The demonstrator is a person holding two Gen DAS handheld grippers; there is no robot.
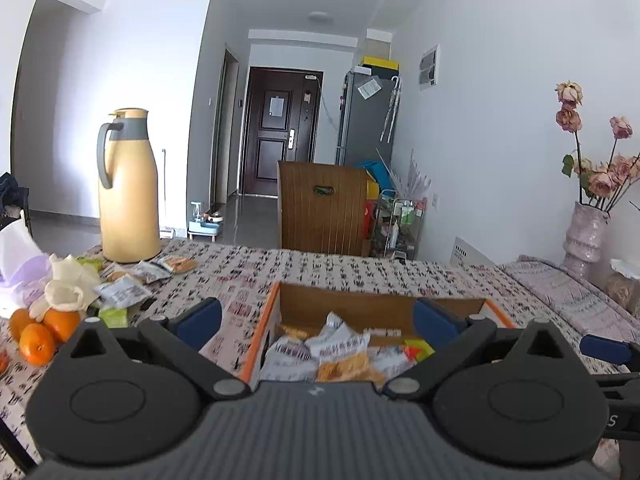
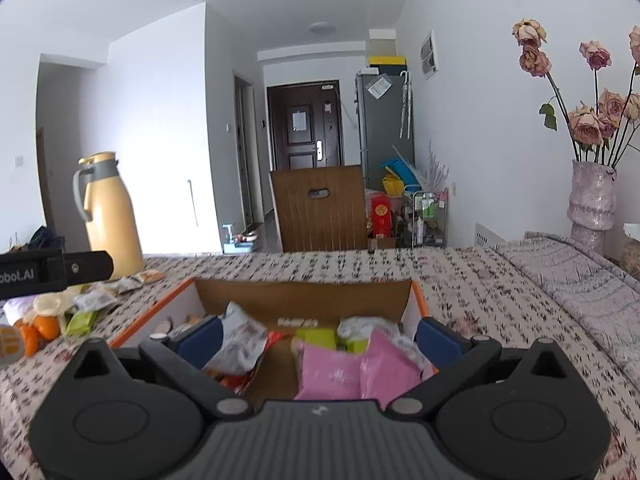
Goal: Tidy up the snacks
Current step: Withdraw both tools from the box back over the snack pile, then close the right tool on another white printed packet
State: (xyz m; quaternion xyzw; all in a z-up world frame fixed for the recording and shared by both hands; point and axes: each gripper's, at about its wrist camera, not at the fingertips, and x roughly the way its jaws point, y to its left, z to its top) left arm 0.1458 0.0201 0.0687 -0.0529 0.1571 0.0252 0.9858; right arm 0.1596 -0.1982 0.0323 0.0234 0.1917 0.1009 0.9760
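Many snack packets in cardboard box, pink packets nearest

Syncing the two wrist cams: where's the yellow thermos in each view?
Left wrist: thermos stands left of centre on the table's far edge, behind loose snack packets.
Right wrist: thermos at far left, partly behind the left gripper's body.
Shared landmark: the dark door down the hall, to the thermos's right.

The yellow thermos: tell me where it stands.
The yellow thermos stands upright at the table's far left edge in both views, just behind the loose snack packets and left of the cardboard box.
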